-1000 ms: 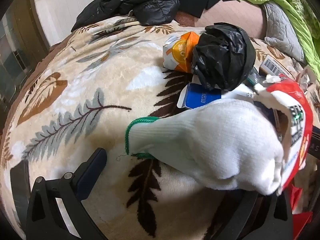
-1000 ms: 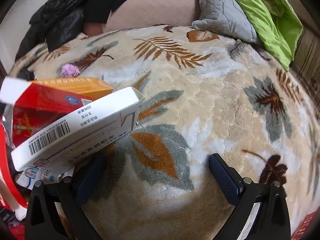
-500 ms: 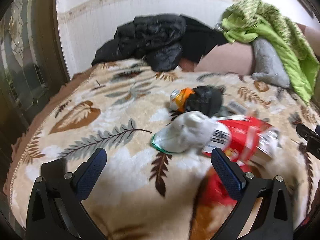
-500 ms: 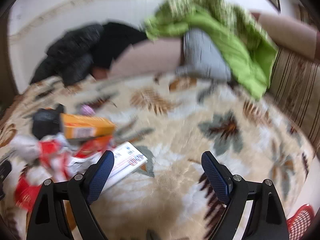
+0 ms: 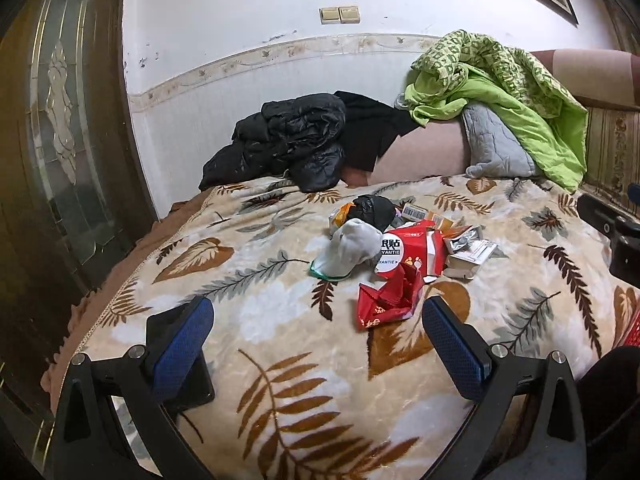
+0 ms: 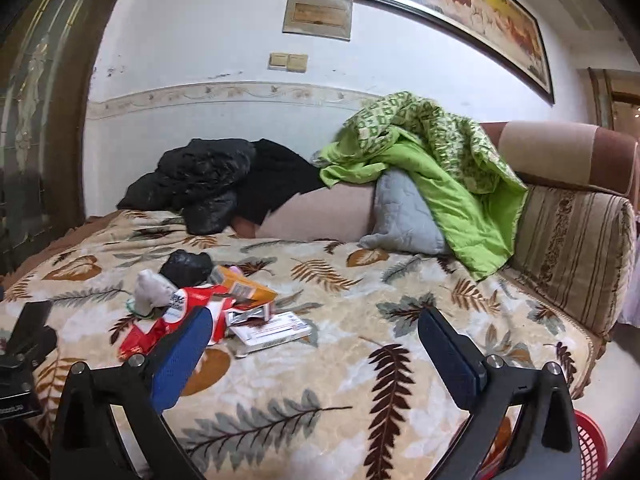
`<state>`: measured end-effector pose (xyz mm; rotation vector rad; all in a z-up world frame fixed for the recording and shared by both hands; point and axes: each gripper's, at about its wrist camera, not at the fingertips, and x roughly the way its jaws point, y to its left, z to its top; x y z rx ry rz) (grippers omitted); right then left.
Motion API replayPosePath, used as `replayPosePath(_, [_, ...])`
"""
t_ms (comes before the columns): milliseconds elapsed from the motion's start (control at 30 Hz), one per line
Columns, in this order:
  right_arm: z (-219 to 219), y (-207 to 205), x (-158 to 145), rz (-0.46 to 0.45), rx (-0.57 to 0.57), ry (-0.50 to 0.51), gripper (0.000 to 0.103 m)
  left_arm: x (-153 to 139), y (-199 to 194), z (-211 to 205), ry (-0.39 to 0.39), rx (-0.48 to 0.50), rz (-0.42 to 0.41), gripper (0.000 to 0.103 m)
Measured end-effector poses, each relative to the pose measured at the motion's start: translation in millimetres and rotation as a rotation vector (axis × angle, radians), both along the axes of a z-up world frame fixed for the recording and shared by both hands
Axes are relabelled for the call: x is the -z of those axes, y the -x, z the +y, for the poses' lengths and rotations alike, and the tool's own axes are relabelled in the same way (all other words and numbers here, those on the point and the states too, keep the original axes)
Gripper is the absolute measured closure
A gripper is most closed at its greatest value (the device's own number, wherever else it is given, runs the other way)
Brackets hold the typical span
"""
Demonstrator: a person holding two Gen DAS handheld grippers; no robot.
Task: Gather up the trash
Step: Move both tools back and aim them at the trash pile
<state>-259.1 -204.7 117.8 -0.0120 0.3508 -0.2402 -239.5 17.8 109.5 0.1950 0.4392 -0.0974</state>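
- Left claw [image 5: 316,344]: spread wide, nothing between the jaws; hangs above the near edge of the sofa bed, well short of the pile.
- Trash pile sits mid-blanket [image 5: 256,320], all pieces touching or overlapping. L to R in the left wrist view:
- White sock [image 5: 352,248], green cuff: soft, light, prob. not trash; likely best pinched at the bunched toe & set aside.
- Black plastic bag [image 5: 372,210], crumpled, just behind the sock: v. light, slippery, compressible; a fold can be nipped anywhere.
- Red wrapper [image 5: 390,300], torn & creased, nearest the claws: thin, crinkly, judged near weightless; a raised ridge is the best hold.
- Orange carton [image 6: 248,288] & white box [image 6: 276,330]: stiff card, light, crushable; to be taken across the narrow sides.
- Foil pack [image 5: 464,240]: small, slick, may slip.
- Right claw [image 6: 314,344]: jaws opening, nothing between them; pile lies left of it.
- Surface: plush leaf-print blanket, soft & yielding, so flat items will sink & be hard to get under.
- Room: black jacket [image 5: 288,140], grey pillow [image 5: 492,144] & green quilt [image 5: 500,92] at the back against a white wall; red basket [image 6: 588,440] low at right, prob. the bin.
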Motion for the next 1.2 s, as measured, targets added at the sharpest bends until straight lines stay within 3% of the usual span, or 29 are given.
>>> replayPosePath(400, [-6.5,3.7,8.1,0.022,-0.006,-0.009,0.000,9.4,-16.0,10.7,0.033,-0.034,0.060,0.000])
replayPosePath(1200, [-15.2,-13.3,15.4,0.108,0.001,-0.060,0.000,13.0,-18.6,10.9,0.017,-0.032,0.076,0.000])
